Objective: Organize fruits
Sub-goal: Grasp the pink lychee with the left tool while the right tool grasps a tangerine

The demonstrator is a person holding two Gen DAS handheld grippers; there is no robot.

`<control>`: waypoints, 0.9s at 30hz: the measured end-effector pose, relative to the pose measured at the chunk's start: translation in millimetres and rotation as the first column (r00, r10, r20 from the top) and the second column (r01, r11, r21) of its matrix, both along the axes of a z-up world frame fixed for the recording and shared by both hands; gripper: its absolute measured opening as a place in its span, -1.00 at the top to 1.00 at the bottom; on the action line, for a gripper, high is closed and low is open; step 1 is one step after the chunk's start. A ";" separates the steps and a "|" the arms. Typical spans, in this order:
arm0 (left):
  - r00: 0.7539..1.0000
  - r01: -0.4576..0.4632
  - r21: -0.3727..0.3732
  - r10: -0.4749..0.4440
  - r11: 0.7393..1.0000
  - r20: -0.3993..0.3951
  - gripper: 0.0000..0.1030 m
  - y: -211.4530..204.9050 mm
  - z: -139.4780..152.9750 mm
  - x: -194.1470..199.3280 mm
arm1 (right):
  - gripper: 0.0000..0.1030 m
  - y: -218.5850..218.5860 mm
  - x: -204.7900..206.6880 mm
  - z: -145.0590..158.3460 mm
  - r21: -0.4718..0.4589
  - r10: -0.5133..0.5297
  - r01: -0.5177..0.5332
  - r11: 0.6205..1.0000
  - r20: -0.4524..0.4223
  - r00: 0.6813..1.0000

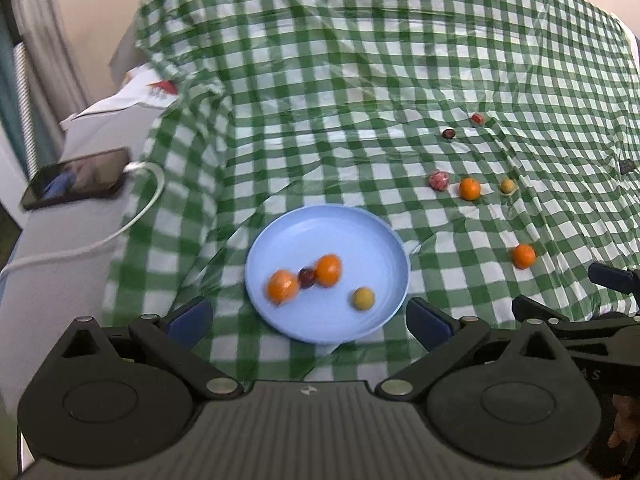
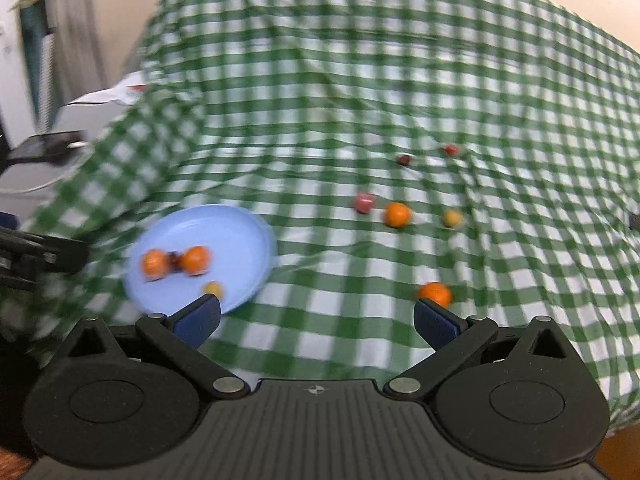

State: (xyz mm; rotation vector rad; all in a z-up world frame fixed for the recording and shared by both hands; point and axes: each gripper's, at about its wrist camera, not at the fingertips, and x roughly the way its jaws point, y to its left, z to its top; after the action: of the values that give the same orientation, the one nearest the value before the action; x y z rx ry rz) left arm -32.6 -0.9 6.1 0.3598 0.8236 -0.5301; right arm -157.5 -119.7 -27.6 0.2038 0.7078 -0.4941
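Note:
A light blue plate lies on the green checked cloth and holds two oranges, a dark plum between them and a yellow fruit. Loose on the cloth to the right lie several fruits: an orange, another orange, a pink fruit, a yellow one, a dark one and a red one. My left gripper is open in front of the plate. My right gripper is open, its right finger just before the near orange.
A phone on a white charging cable lies on a grey surface left of the cloth, with papers behind it. The right gripper's body shows at the left wrist view's right edge. The right wrist view is blurred.

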 end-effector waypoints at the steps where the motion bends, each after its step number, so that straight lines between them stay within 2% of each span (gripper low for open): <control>1: 1.000 0.012 0.004 -0.012 1.000 -0.001 -0.99 -9.8 -0.9 4.7 | -0.97 -8.9 1.8 -5.0 -0.001 -0.020 0.020 1.000 -0.002 1.000; 5: 0.998 0.065 0.018 -0.065 0.998 0.014 -0.99 -49.9 -5.4 20.6 | -0.87 -44.6 9.9 -27.8 -0.009 -0.089 0.089 0.996 -0.010 0.996; 8: 0.992 0.120 0.029 -0.121 0.992 0.035 -0.99 -86.6 -12.3 35.1 | -0.56 -67.5 17.3 -45.4 -0.019 -0.120 0.120 0.993 -0.019 0.993; 10: 0.984 0.165 0.035 -0.167 0.986 0.056 -0.99 -115.3 -20.1 46.6 | -0.20 -84.3 23.8 -60.0 -0.025 -0.140 0.139 0.990 -0.041 0.989; 13: 0.971 0.227 0.042 -0.230 0.973 0.073 -0.99 -155.1 -37.1 65.0 | 0.00 -108.9 30.9 -80.2 0.002 -0.168 0.168 0.986 -0.069 0.983; 18: 0.952 0.301 0.079 -0.305 0.950 0.033 -0.99 -217.9 -80.1 103.0 | 0.03 -135.7 43.3 -103.3 0.011 -0.185 0.186 0.982 -0.095 0.978; 23: 0.931 0.365 0.099 -0.366 0.926 -0.011 -0.99 -265.6 -121.1 131.8 | 0.03 -146.3 52.7 -126.0 0.033 -0.154 0.159 0.987 -0.125 0.980; 27: 0.911 0.412 0.111 -0.411 0.905 -0.033 -0.86 -292.0 -145.2 145.1 | 0.01 -148.8 56.0 -131.1 0.040 -0.157 0.162 0.986 -0.104 0.982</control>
State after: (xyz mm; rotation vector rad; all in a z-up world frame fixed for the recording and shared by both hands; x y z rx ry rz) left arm 112.5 -292.9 -139.1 0.6474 0.7910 -0.8806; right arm -101.4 -268.5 -158.7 0.2840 0.8065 -0.6438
